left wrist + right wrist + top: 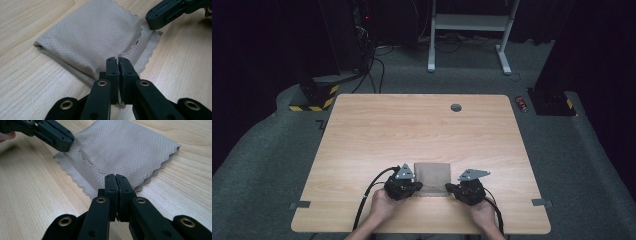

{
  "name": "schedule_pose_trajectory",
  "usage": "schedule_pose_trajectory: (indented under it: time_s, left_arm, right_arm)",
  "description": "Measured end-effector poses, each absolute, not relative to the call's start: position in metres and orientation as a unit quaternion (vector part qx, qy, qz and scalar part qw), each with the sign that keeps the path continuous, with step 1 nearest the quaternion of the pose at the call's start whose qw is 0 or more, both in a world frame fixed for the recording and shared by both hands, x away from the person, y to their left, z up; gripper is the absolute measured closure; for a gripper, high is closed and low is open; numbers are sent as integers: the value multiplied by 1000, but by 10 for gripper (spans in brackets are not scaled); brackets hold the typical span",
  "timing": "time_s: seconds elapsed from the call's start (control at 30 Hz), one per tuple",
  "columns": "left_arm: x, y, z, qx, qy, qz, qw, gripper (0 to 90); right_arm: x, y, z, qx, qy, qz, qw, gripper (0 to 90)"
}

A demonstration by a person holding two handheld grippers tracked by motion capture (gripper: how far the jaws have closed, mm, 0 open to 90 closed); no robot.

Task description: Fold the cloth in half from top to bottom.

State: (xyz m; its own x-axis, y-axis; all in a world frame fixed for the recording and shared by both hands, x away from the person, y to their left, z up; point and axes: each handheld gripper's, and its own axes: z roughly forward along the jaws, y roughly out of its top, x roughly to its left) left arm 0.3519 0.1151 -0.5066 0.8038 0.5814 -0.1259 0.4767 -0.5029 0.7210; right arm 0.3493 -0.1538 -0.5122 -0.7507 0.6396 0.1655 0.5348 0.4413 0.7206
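Cloth: a folded beige microfibre cloth [432, 178] with a diamond weave and scalloped edges lies flat on the wooden table [412, 130], toward 6 o'clock of the tabletop, between the two hands.
Left gripper: the left gripper [117, 60] has its jaws pressed together, pinching the near corner of the cloth; a sliver of fabric shows between the pads.
Right gripper: the right gripper [115, 177] is likewise closed on the opposite near corner, at about 4 o'clock of the cloth in the high view.
Step in hand: judged to be lifting the near edge by both corners to fold or unfold it.
Layers: the scalloped hems sit stacked, so check that each pinch takes the same number of layers.
How to do it well: raise both corners together, level and at one pace, toward 12 o'clock.
Tension: keep the edge lightly taut between the grippers.
Risk: a shallow pinch may slip.
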Motion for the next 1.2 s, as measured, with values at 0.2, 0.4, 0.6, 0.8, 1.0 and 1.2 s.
schedule_pose_trajectory:
  time_s: [0.2, 0.4, 0.6, 0.8, 1.0, 1.2]
  left_arm:
    - [349, 119, -506, 861, 307, 63, 400, 825]
    - [344, 130, -492, 841, 313, 66, 435, 766]
    - [349, 124, -486, 840, 323, 86, 427, 717]
    - [348, 109, -503, 859, 321, 90, 389, 644]
    - [341, 117, -515, 865, 319, 87, 378, 618]
    - [334, 128, -518, 860, 323, 88, 384, 591]
  right_arm:
    - [348, -157, -514, 350, 846, 398, 61, 814]
    - [341, -170, -511, 358, 839, 406, 60, 778]
    - [345, -170, -500, 371, 824, 422, 74, 772]
    - [349, -146, -509, 355, 840, 401, 86, 747]
    - [340, -145, -518, 327, 861, 373, 111, 678]
    - [335, -158, -522, 329, 855, 382, 121, 644]
